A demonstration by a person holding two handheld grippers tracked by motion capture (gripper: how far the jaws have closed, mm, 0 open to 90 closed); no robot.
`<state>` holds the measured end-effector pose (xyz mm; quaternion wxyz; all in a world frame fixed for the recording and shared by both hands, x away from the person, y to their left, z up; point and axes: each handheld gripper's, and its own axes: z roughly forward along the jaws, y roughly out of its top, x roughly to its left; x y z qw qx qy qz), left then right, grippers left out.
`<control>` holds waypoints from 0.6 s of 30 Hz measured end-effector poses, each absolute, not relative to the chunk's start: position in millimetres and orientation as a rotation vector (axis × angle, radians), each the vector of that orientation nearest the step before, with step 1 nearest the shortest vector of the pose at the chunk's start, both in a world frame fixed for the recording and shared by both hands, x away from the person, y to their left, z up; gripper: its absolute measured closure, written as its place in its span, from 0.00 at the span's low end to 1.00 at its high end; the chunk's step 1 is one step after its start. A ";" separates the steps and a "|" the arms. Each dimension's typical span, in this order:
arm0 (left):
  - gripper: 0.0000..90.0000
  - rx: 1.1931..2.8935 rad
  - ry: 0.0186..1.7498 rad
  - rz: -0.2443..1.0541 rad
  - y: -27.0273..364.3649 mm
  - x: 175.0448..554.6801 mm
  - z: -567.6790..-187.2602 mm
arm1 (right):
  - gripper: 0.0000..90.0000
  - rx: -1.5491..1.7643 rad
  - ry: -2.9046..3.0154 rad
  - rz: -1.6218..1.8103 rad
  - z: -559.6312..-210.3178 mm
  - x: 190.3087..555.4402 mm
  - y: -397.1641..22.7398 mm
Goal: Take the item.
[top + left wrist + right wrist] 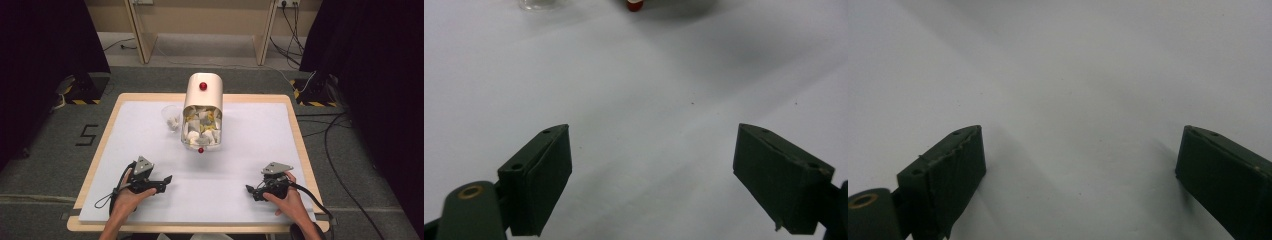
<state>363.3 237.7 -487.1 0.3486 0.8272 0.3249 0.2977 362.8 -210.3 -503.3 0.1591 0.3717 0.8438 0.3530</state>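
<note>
A cream dispenser (pixel 202 95) with a red knob (pixel 203 86) on top stands at the back middle of the white mat (pixel 250 140). Its clear front (pixel 201 129) shows several white and yellow packets, with a second red knob (pixel 200 150) at its base. A clear cup (pixel 171 118) holding something white stands just left of it. My left gripper (pixel 165 182) rests near the front left, open and empty, pointing right. My right gripper (pixel 250 190) rests near the front right, also open and empty, pointing left. In the left gripper view the gripper (pixel 651 130) has its jaws wide apart over bare mat, as does the gripper (pixel 1082 132) in the right gripper view.
The mat covers a wooden table (pixel 299 135). Bare mat lies between the grippers and the dispenser. The cup's base (pixel 541 4) and the lower red knob (pixel 635 4) sit at the top edge of the left gripper view. Cables (pixel 332 150) run on the floor to the right.
</note>
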 end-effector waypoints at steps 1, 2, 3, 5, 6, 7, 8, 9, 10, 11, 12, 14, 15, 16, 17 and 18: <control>0.17 2.195 0.727 0.726 238.2 367.0 -486.4 | 0.07 1.063 2.412 1.009 -503.3 362.8 -210.3; 0.17 2.122 0.879 0.598 230.8 356.9 -492.3 | 0.07 1.063 2.412 1.009 -503.3 362.7 -210.2; 0.17 1.977 1.108 0.485 219.2 343.4 -497.2 | 0.07 1.062 2.412 1.009 -503.3 362.7 -210.2; 0.17 1.981 1.108 0.487 218.4 340.0 -498.5 | 0.07 1.062 2.412 1.009 -503.3 362.7 -210.3; 0.17 1.985 1.110 0.488 218.3 338.0 -499.5 | 0.07 1.062 2.412 1.009 -503.3 362.7 -210.3; 0.17 1.983 1.116 0.491 218.2 336.0 -500.8 | 0.07 1.062 2.412 1.009 -503.3 362.8 -210.3; 0.17 1.985 1.119 0.493 218.3 334.1 -501.9 | 0.07 1.062 2.412 1.009 -503.3 362.8 -210.3; 0.17 1.985 1.119 0.492 218.4 332.4 -502.8 | 0.07 1.062 2.412 1.009 -503.3 362.8 -210.3; 0.17 1.987 1.122 0.483 218.5 330.4 -503.7 | 0.07 1.062 2.412 1.009 -503.3 362.7 -210.2; 0.17 1.983 1.122 0.493 218.8 328.9 -504.4 | 0.07 1.062 2.412 1.009 -503.3 362.7 -210.2; 0.17 1.986 1.122 0.494 219.3 327.4 -505.1 | 0.07 1.062 2.412 1.008 -503.3 362.7 -210.2; 0.17 1.985 1.126 0.489 219.6 324.7 -506.9 | 0.07 1.062 2.412 1.008 -503.3 362.7 -210.2; 0.17 1.983 1.129 0.497 220.2 323.0 -507.9 | 0.07 1.062 2.412 1.009 -503.3 362.8 -210.3; 0.17 1.983 1.129 0.497 220.2 323.0 -507.9 | 0.07 1.062 2.412 1.009 -503.3 362.8 -210.3; 0.17 1.980 1.130 0.501 220.9 322.3 -507.5 | 0.07 1.062 2.412 1.008 -503.3 362.7 -210.2; 0.17 1.978 1.131 0.504 221.4 322.0 -507.6 | 0.07 1.062 2.412 1.008 -503.3 362.7 -210.2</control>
